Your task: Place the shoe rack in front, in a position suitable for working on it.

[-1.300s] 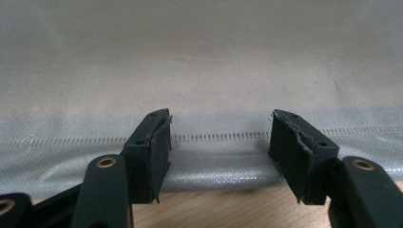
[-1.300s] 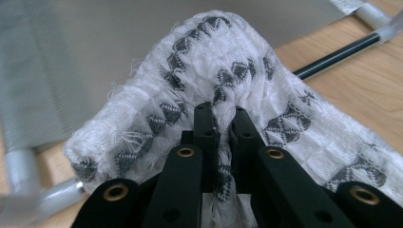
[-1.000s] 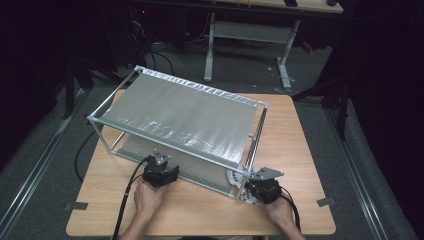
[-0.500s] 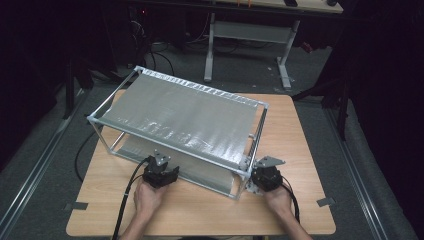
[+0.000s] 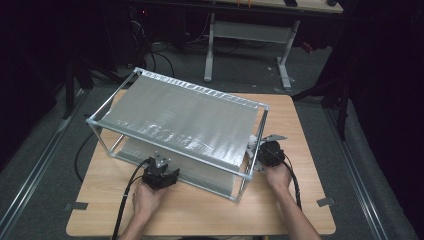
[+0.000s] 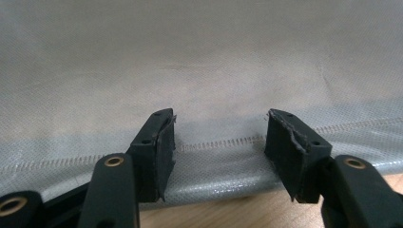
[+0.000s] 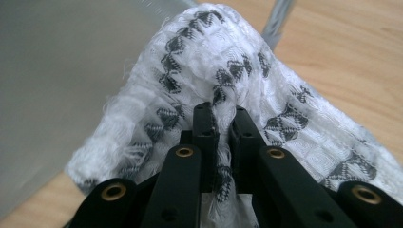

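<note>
A metal frame rack (image 5: pixel 107 105) with a grey mesh sheet (image 5: pixel 190 117) stretched over its top stands on the wooden table (image 5: pixel 210 210). My left gripper (image 5: pixel 161 167) is at the rack's front side and stands open. In the left gripper view, my left gripper (image 6: pixel 218 137) frames the stitched hem of a lower grey sheet (image 6: pixel 199 71) without touching it. My right gripper (image 5: pixel 261 152) is by the rack's right front post. The right gripper view shows my right gripper (image 7: pixel 223 118) shut on a white cloth with a black woven pattern (image 7: pixel 214 47), which bunches up ahead of the jaws.
The rack covers most of the table, leaving bare wood along the front and at the right (image 5: pixel 295 130). A frame post (image 7: pixel 280 16) and the grey sheet (image 7: pixel 57 71) lie just beyond the cloth. Another table's legs (image 5: pixel 285 60) stand behind, on the dark floor.
My right gripper has carried the cloth away from the person, from the rack's front right corner up along its right side. The left gripper has stayed put.
</note>
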The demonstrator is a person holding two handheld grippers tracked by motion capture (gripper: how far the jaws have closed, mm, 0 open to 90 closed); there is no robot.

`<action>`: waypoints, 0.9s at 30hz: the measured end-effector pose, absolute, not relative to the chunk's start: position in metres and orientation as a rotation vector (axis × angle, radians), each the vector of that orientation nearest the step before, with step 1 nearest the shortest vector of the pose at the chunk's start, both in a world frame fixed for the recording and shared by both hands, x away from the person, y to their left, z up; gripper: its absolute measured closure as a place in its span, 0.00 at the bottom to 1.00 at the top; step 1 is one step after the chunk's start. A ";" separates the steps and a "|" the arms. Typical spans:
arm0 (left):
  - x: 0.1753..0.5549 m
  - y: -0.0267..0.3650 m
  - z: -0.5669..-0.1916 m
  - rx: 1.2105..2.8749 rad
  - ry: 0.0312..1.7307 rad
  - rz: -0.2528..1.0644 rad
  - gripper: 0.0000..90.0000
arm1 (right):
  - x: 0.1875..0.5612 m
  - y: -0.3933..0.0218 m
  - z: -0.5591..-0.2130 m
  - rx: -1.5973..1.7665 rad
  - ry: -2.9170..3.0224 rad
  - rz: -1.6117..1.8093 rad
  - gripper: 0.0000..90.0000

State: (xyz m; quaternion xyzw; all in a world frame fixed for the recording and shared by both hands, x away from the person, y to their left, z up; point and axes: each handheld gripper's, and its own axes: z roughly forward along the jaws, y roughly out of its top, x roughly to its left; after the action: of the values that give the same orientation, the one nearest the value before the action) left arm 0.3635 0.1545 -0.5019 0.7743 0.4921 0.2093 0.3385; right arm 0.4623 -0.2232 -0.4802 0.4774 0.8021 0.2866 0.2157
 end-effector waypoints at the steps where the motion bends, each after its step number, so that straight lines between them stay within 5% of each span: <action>1: 0.363 0.154 -0.502 2.013 1.282 0.545 0.48 | 0.466 -0.223 -0.479 1.331 2.214 0.797 0.93; 9: 0.363 0.155 -0.503 2.011 1.275 0.550 0.48 | 0.471 -0.221 -0.479 1.340 2.232 0.781 0.93; 27: 0.363 0.152 -0.504 1.992 1.286 0.570 0.48 | 0.353 -0.209 -0.485 0.981 2.474 0.918 0.93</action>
State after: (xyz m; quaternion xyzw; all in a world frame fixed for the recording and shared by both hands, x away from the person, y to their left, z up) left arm 0.3631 0.1522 -0.5042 0.7668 0.4951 0.2195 0.3445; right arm 0.3528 -0.2086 -0.4845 0.3437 0.8671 0.3217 0.1627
